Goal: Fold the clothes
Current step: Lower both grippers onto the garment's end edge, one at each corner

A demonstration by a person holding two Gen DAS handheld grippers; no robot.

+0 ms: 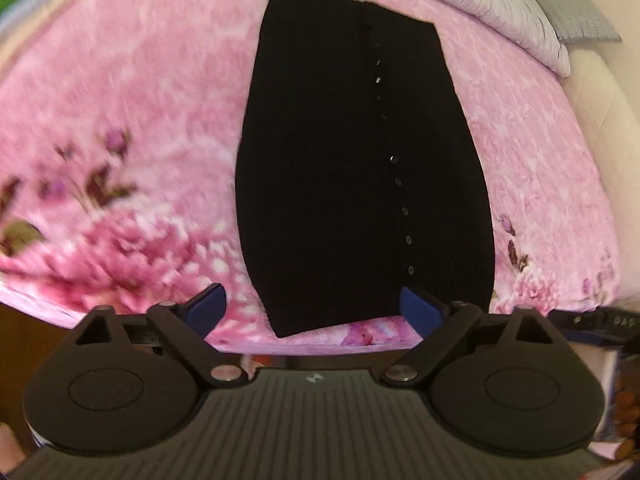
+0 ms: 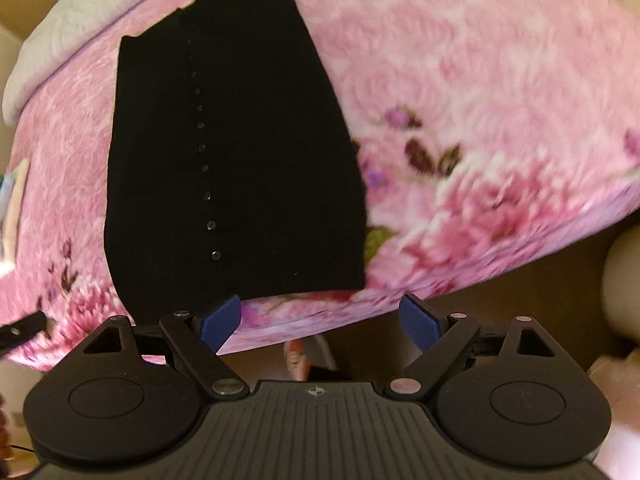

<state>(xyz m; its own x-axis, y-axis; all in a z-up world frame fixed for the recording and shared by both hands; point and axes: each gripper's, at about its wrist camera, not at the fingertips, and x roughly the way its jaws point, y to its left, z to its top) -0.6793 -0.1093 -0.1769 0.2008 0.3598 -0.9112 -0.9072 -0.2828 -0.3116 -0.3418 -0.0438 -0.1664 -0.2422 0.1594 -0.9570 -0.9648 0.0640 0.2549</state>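
A black garment (image 1: 360, 168) lies flat on the bed, spread lengthwise on a pink flowered blanket (image 1: 140, 120). It is already folded into a long narrow panel, with a line of small dark buttons (image 1: 394, 158) running down it. Its near hem lies close to the edge of the bed, and its far end reaches toward the grey pillow (image 1: 500, 12) at the head.

The left gripper (image 1: 316, 308) hangs over that near hem, tipped steeply downward. Its blue pads (image 1: 418, 308) stand wide apart with nothing between them; the hem's left corner shows in the gap, but whether a pad touches the cloth I cannot tell.

The right gripper (image 2: 322, 318) hangs at the same hem, over its other corner, also pointing steeply down. Its jaws are spread wide and hold nothing; one blue pad (image 2: 220, 322) sits just at the garment's (image 2: 232, 152) bottom edge, the other is off the cloth, past the edge of the blanket (image 2: 460, 80).

Both views are smeared by motion blur.
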